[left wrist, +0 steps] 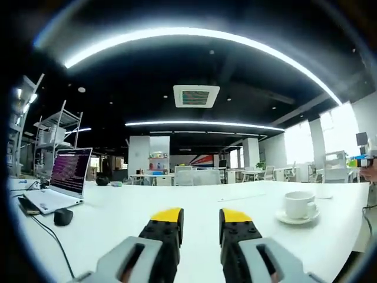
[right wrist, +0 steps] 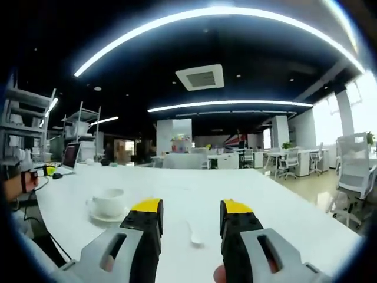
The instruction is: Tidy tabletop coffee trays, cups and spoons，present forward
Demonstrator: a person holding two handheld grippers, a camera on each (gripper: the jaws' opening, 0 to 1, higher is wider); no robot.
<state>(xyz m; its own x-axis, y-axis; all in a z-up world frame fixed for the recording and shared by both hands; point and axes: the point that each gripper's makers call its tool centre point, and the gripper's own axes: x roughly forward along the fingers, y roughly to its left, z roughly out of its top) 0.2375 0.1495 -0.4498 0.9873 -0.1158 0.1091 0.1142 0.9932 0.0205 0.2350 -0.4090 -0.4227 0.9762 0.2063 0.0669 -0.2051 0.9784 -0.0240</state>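
A long white table [left wrist: 194,206] runs through a dim open office under strip lights. Both the left gripper [left wrist: 201,217] and right gripper [right wrist: 184,212] hover spread and empty. The white cup [left wrist: 299,204] on its saucer [left wrist: 297,219] sits right of the open laptop [left wrist: 62,180], a spoon [right wrist: 195,234] beside it; the screen text is unreadable.

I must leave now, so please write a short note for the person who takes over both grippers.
Left gripper: open, empty, above the white table.
Right gripper: open, empty.
Cup sits on its saucer, to the left of the right gripper.
Spoon lies loose on the table between the right jaws.
Done: nothing yet, as far as I can see.
Left: place the spoon with the cup, then present forward.
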